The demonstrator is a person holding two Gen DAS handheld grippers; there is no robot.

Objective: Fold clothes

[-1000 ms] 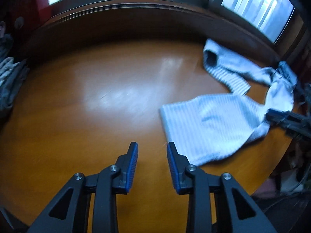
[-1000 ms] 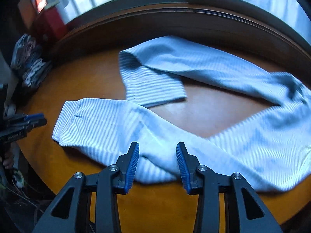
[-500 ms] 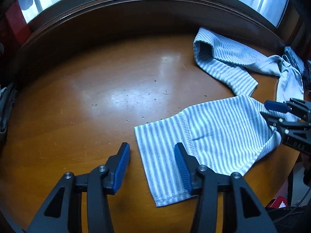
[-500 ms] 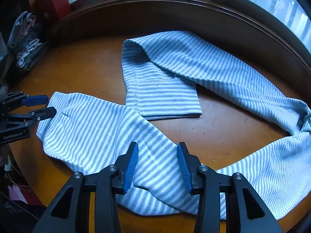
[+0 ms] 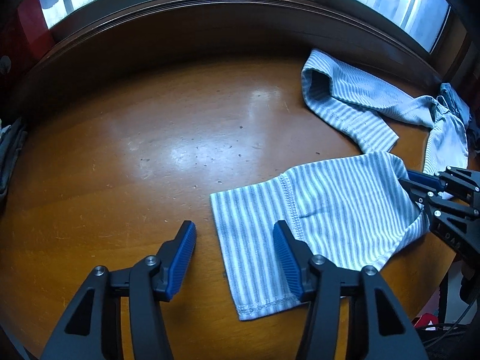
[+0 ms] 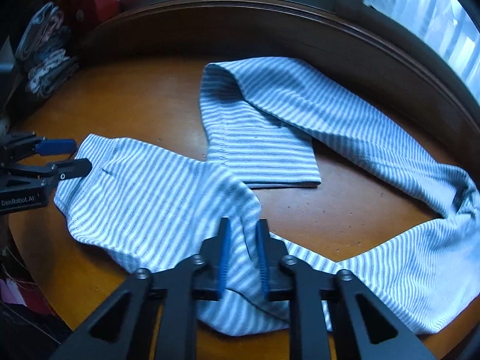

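Right gripper: clamped on striped garment.
Left gripper: open astride hem.
Risk: thin pinch slips, cloth bunches.

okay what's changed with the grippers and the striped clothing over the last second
The right gripper closed on the near leg of the striped trousers, bunching the cloth. The left gripper opened wider and moved in to straddle that leg's cuff. The folded far leg and table stayed put.

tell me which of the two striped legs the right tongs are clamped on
The nearer blue-and-white striped trouser leg, bunched between the right tongs. The farther striped leg, its cuff folded back, lies untouched by the window.
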